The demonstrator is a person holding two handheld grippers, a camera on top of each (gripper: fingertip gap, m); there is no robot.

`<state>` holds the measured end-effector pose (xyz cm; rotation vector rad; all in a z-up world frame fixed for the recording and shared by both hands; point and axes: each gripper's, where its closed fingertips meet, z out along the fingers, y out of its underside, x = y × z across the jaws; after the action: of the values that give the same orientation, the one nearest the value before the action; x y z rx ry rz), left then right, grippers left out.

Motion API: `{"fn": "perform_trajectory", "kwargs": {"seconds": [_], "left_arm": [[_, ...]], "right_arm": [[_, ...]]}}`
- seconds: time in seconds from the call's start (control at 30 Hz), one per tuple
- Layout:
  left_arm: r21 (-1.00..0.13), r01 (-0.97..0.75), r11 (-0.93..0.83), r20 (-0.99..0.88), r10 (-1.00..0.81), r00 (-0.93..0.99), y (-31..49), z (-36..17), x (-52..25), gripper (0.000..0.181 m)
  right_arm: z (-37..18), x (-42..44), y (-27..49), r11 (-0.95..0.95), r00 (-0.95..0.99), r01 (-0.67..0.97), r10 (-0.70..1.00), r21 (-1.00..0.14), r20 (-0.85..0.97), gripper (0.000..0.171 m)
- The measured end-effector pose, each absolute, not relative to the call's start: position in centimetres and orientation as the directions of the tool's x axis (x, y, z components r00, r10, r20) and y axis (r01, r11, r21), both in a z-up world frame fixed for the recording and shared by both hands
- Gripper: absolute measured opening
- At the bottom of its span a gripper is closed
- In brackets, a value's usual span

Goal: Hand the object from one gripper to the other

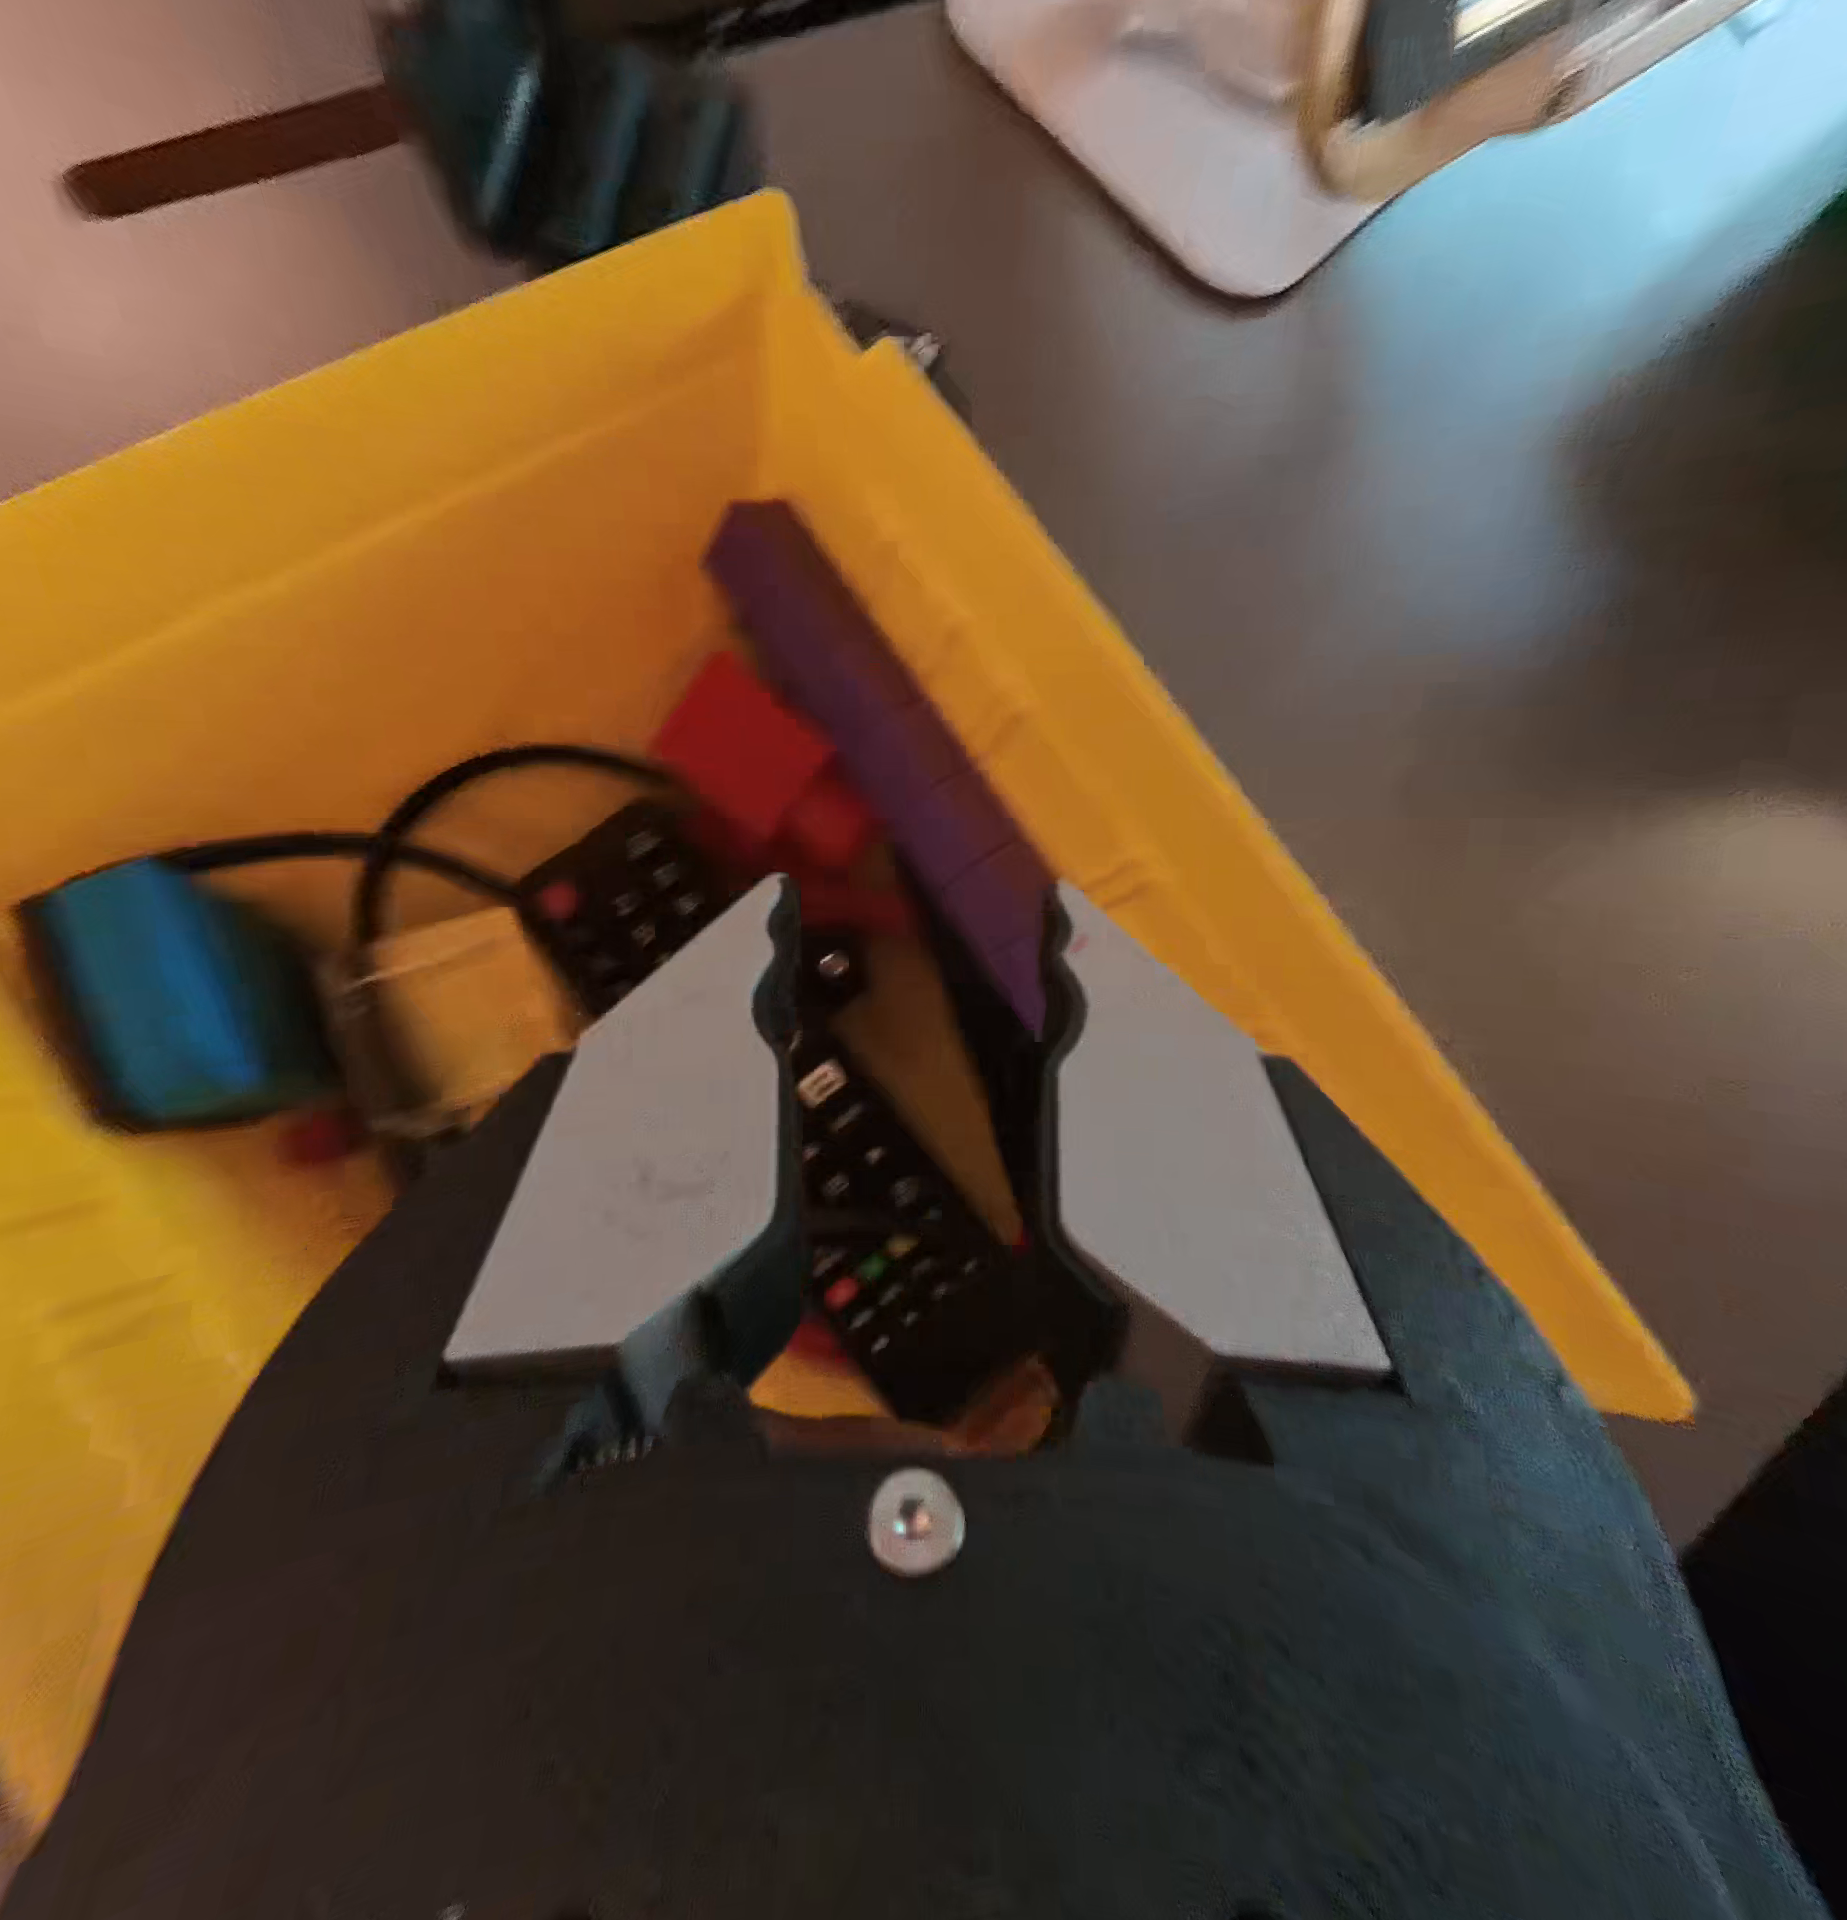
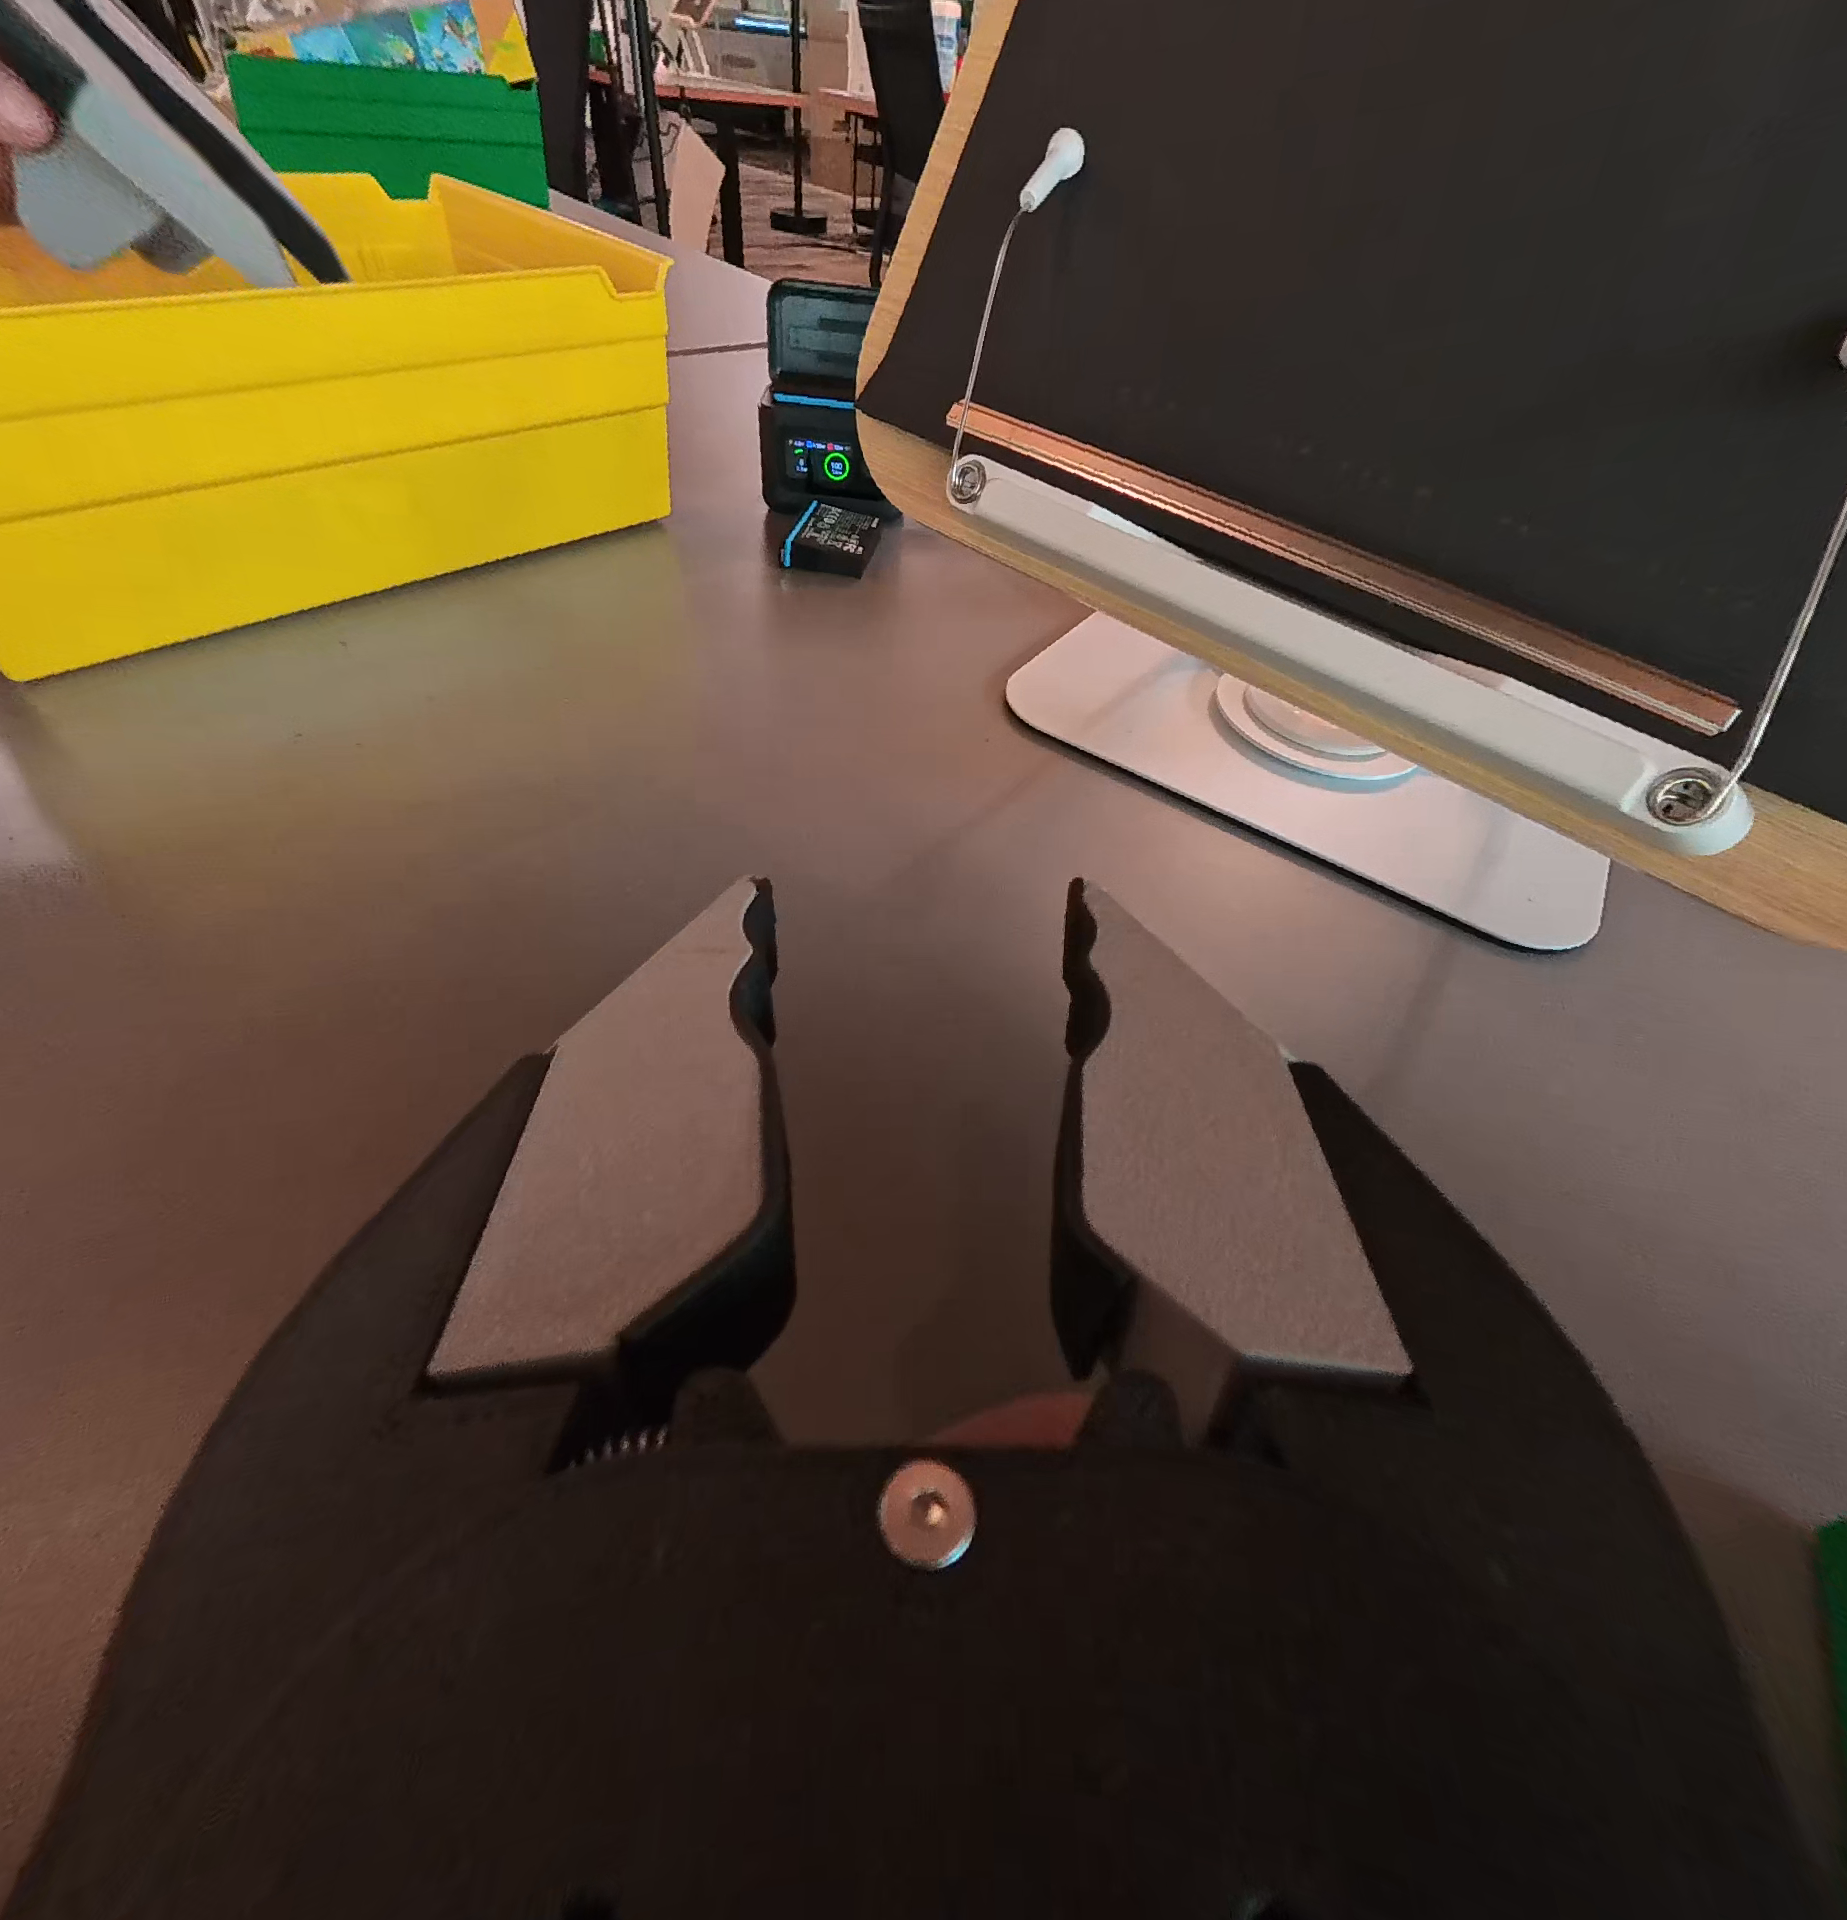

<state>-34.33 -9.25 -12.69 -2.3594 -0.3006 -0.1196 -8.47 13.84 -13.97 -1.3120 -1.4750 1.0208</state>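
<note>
A smooth grey-brown tabletop (image 2: 483,831) is seen in both views, with a dull sheen. Behind it an open workroom is glimpsed in the right wrist view, with desk legs, stands and a green bin (image 2: 389,125). A black board on a white stand (image 2: 1314,821) is set at the table's right, and a small black charger case (image 2: 820,416) with a lit display is placed just beside it, a black battery (image 2: 831,540) lying in front.

A yellow bin (image 1: 431,499) is placed on the table. Inside it a black remote control (image 1: 877,1205) is laid, its long axis running away from the left gripper (image 1: 919,935), tilted slightly leftward at the far end, buttons up. A purple bar (image 1: 877,748) is leaned along the bin wall, beside red blocks (image 1: 753,758), a second black remote (image 1: 628,904) and a blue device (image 1: 171,997) with a black cable.

The left gripper's jaws are held narrowly apart above the remote; contact cannot be told through the blur. The right gripper (image 2: 919,935) is held over bare table, jaws parted and empty.
</note>
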Motion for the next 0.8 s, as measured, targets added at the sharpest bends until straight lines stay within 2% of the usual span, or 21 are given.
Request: {"fn": "perform_trajectory", "kwargs": {"seconds": [0.03,0.2,0.27,0.4,0.6,0.8], "left_arm": [[-0.675,0.249,-0.694,0.173,0.18,0.968,-8.9,-12.9,-34.0,0.042],[-0.547,0.293,-0.784,0.196,0.22,0.956,-8.3,-16.8,-33.3,0.057],[-0.543,0.318,-0.777,0.258,0.207,0.944,-7.5,-17.1,-32.6,0.033],[-0.533,0.384,-0.754,0.325,0.236,0.916,-7.1,-17.4,-32.7,0.033],[-0.61,0.355,-0.708,0.261,0.244,0.934,-7.6,-15.9,-32.9,0.026],[-0.75,0.288,-0.595,0.115,0.312,0.943,-9.5,-10.6,-34.4,0.021]], "right_arm": [[-14.0,-8.5,13.8,0.1,-0.049,0.266,0.995,-0.959,0.09,0.051],[-14.1,-8.5,13.7,0.093,-0.06,0.273,0.995,-0.958,0.08,0.05],[-14.1,-8.5,13.7,0.092,-0.06,0.272,0.995,-0.958,0.078,0.05],[-14.0,-8.5,13.8,0.092,-0.057,0.269,0.995,-0.959,0.079,0.048],[-14.0,-8.4,13.4,0.121,-0.059,0.268,0.992,-0.956,0.109,0.047],[-14.0,-8.3,13.3,0.126,-0.062,0.27,0.992,-0.954,0.114,0.046]]}}
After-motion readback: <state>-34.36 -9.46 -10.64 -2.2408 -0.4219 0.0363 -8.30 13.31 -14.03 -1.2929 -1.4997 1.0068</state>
